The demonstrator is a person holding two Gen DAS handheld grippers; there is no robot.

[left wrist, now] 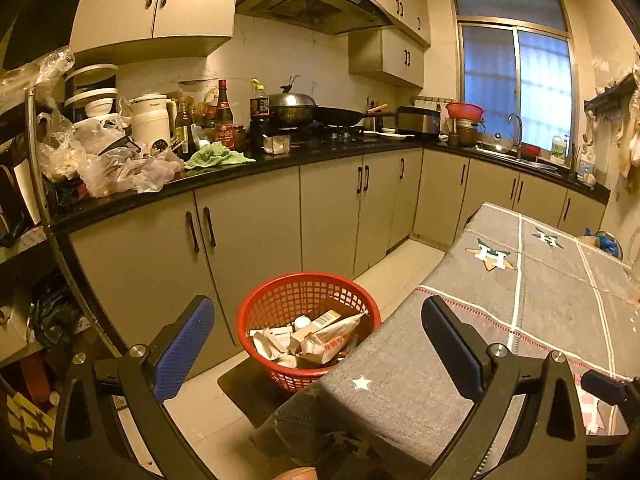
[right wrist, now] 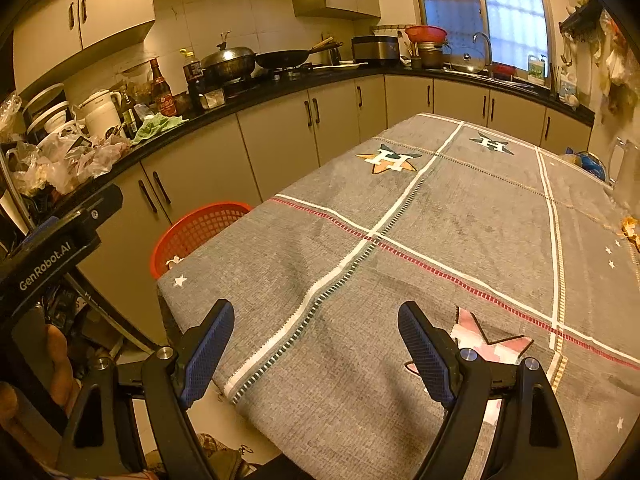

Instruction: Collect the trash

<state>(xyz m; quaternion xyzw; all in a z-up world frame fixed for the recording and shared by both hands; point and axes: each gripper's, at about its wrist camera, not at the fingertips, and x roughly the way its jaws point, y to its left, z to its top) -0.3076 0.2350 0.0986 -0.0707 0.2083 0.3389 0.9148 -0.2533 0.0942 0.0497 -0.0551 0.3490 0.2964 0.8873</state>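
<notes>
A red plastic basket (left wrist: 280,300) stands on the floor by the table's near left corner, holding crumpled wrappers and paper packets (left wrist: 320,340). Its rim also shows in the right wrist view (right wrist: 192,228), partly hidden by the table. My left gripper (left wrist: 316,320) is open and empty, held above the basket and the table corner. My right gripper (right wrist: 316,320) is open and empty over the near edge of the grey tablecloth (right wrist: 440,220). A small orange scrap (right wrist: 630,228) lies at the table's right edge.
A black kitchen counter (left wrist: 248,164) with cabinets runs along the left and back, crowded with plastic bags (left wrist: 120,168), bottles, a green cloth (left wrist: 216,156), pans and a sink. A blue object (right wrist: 590,162) and a clear jug (right wrist: 624,168) stand at the table's far right.
</notes>
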